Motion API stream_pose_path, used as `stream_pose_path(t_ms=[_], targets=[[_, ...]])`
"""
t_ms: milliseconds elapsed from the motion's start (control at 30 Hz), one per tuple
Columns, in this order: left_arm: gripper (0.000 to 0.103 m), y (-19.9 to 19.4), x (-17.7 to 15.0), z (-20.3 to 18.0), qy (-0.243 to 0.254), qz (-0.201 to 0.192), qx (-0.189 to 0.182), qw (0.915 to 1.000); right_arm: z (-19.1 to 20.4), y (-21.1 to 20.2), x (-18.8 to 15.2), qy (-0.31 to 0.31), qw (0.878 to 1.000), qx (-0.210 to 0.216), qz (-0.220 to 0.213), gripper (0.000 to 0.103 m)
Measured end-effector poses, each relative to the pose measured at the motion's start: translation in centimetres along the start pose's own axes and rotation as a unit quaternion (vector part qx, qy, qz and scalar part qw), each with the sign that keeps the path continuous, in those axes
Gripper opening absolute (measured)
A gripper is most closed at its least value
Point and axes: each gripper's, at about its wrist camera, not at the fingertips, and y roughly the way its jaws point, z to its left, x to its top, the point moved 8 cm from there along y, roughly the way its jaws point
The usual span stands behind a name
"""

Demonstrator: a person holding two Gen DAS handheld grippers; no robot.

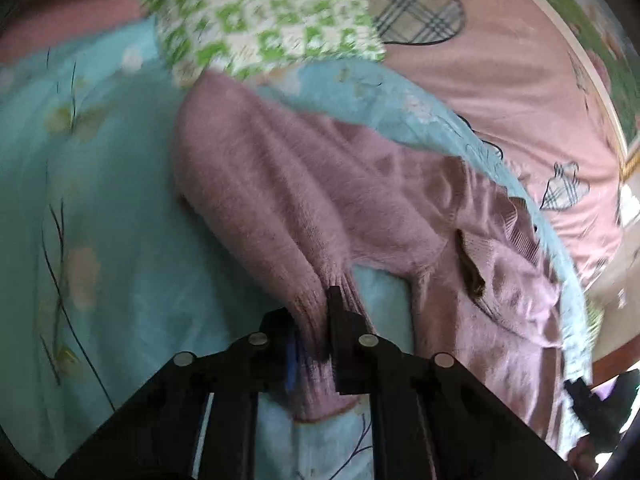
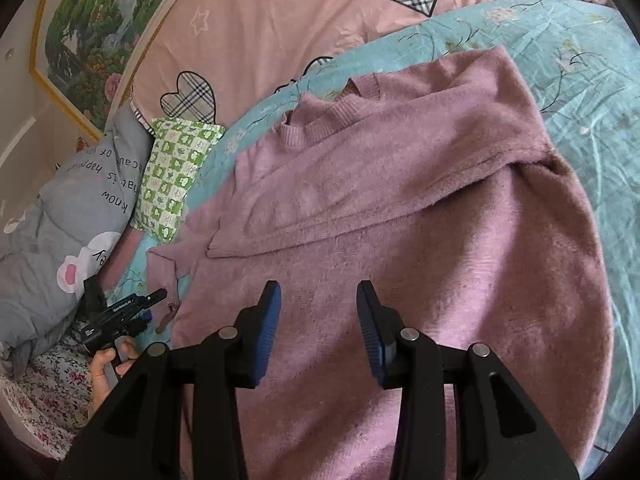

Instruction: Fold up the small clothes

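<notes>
2 fingers [image 1: 334,320] pinch fuzzy mauve knit sweater's [image 2: 400,240] ribbed cuff [image 1: 316,320].

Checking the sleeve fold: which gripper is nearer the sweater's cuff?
Left. The left gripper is shut on the cuff; the right gripper hangs open over the sweater's body.

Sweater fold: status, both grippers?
Left gripper shut on sleeve cuff. Right gripper open, empty, above the pink sweater. One sleeve already folded across. Nothing in the way.
</notes>
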Motion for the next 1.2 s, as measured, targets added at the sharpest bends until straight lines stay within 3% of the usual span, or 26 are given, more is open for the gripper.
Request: stream_pose_path(t_ms=[167,267,333,467,600,733,900,1033,1100,1200], targets=[[0.008,-3.7,1.6,-6.3,0.078,-0.051,-0.028,0.9953,-0.7,-1.0,0.4,0.004,1.000,-0.003,-0.014,0.041],[0.008,-5.3,2.5,-12.5,0.123,-0.065,-0.076,0.9873,-1.0,-1.6,0.7,0.010,1.000,0.000,-0.023,0.041],[0.008,-6.0,2.5,-17.7,0.160,-0.065,-0.122,0.9773,-1.3,-2.1,1.0,0.015,0.999,0.004,-0.030,0.041],[0.008,-5.3,1.6,-27.2,0.222,-0.048,-0.189,0.9555,-2.1,-3.5,1.6,0.021,0.999,0.004,-0.048,0.041],[0.008,-0.8,-1.2,-35.9,0.272,0.004,-0.234,0.9332,-3.7,-5.0,1.8,0.032,0.997,-0.007,-0.063,0.041],[0.008,5.1,-4.8,-41.1,0.304,0.062,-0.233,0.9218,-6.3,-6.3,1.8,0.057,0.996,-0.024,-0.070,0.041],[0.013,10.6,-8.6,-41.6,0.312,0.112,-0.208,0.9204,-8.5,-7.2,1.9,0.073,0.994,-0.042,-0.075,0.041],[0.026,9.5,-9.2,-39.4,0.293,0.120,-0.220,0.9226,-8.9,-6.6,2.2,0.074,0.994,-0.045,-0.071,0.041],[0.032,8.1,-8.8,-37.0,0.283,0.111,-0.217,0.9277,-8.7,-5.8,2.6,0.066,0.994,-0.048,-0.068,0.046],[0.033,6.4,-8.0,-33.2,0.266,0.103,-0.203,0.9368,-7.8,-4.4,3.3,0.043,0.996,-0.044,-0.062,0.053]])
